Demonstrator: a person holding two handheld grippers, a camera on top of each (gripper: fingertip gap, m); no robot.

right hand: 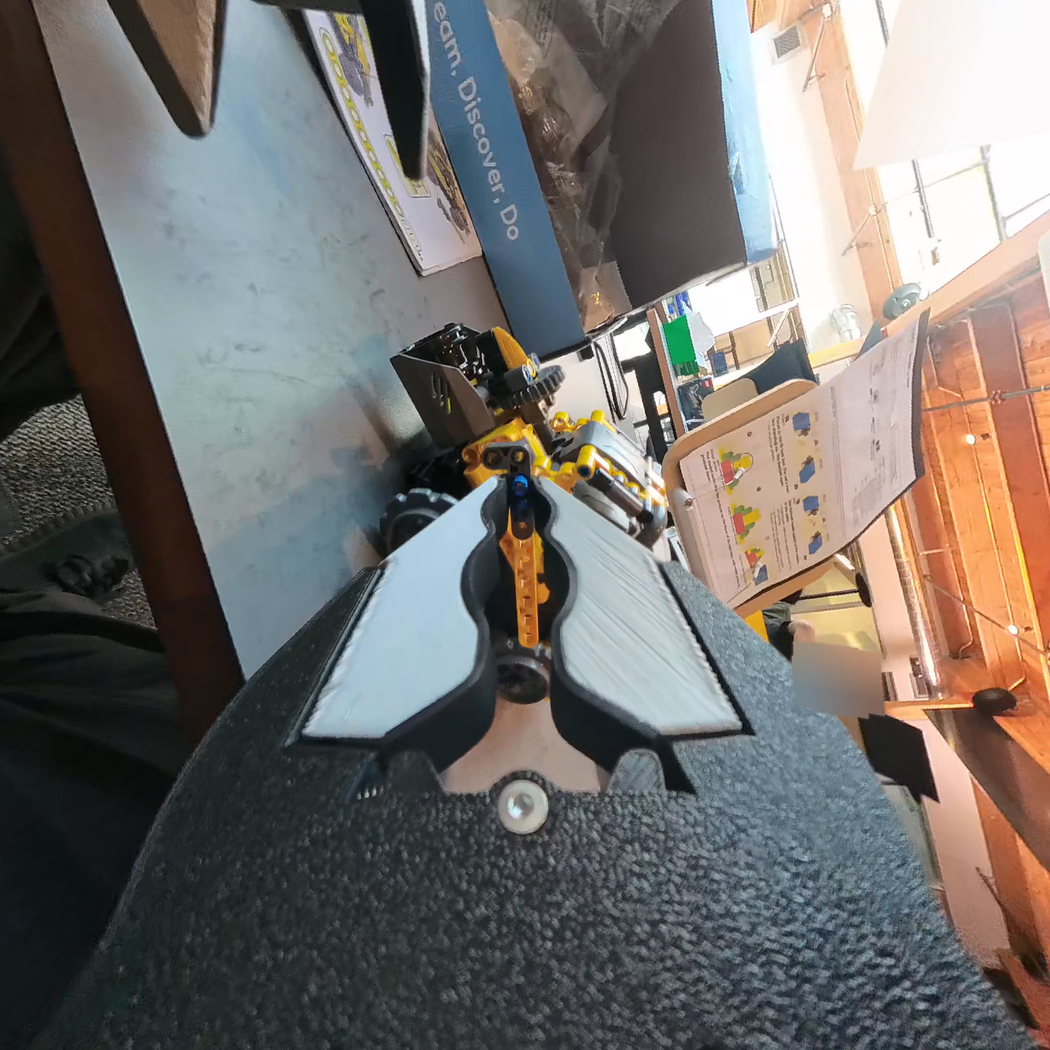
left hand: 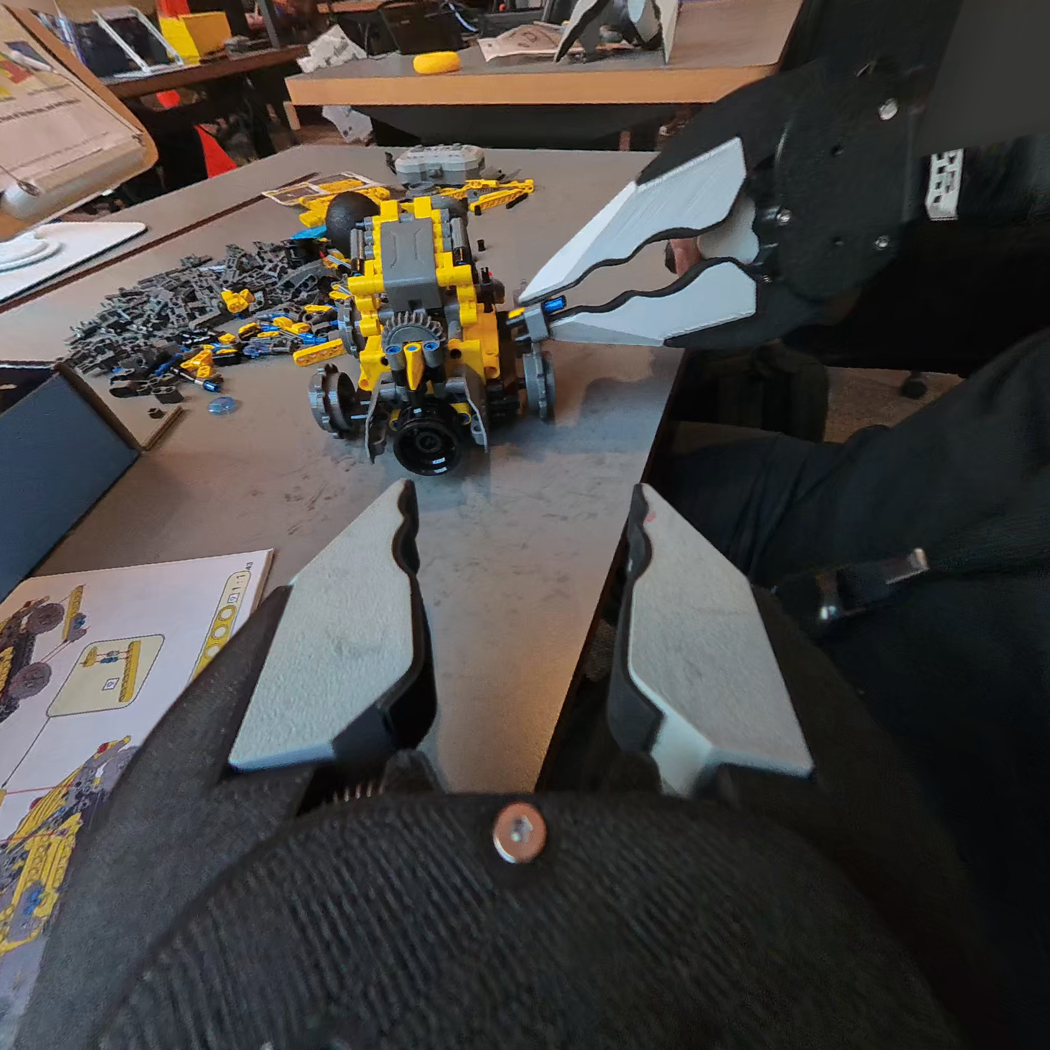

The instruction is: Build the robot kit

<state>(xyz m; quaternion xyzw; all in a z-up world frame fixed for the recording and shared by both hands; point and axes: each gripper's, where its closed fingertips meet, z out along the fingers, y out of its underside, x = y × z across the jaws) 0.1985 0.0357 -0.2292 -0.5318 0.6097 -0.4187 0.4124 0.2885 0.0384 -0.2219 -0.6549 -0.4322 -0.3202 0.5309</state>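
Observation:
A yellow and grey brick vehicle model [left hand: 420, 329] stands on the grey table [left hand: 500, 653] near its right edge. My left gripper [left hand: 525, 500] is open and empty, low over the table just in front of the model's black front wheel [left hand: 427, 443]. My right gripper [left hand: 534, 309] comes in from the right and is shut on a small grey connector with a blue pin [left hand: 548, 307], held against the model's right side above a grey wheel hub [left hand: 537, 378]. In the right wrist view my right gripper [right hand: 518, 483] pinches the blue pin [right hand: 518, 487] against the model [right hand: 568, 449].
A pile of loose dark, yellow and blue parts [left hand: 187, 318] lies left of the model. An open instruction booklet [left hand: 113, 653] and a blue box [left hand: 51, 471] sit at the near left. A stand with a printed sheet [left hand: 57, 125] is far left. The table edge [left hand: 653, 454] runs beside a person's dark clothing [left hand: 909, 511]. About 10 cm separates my left fingertips from my right.

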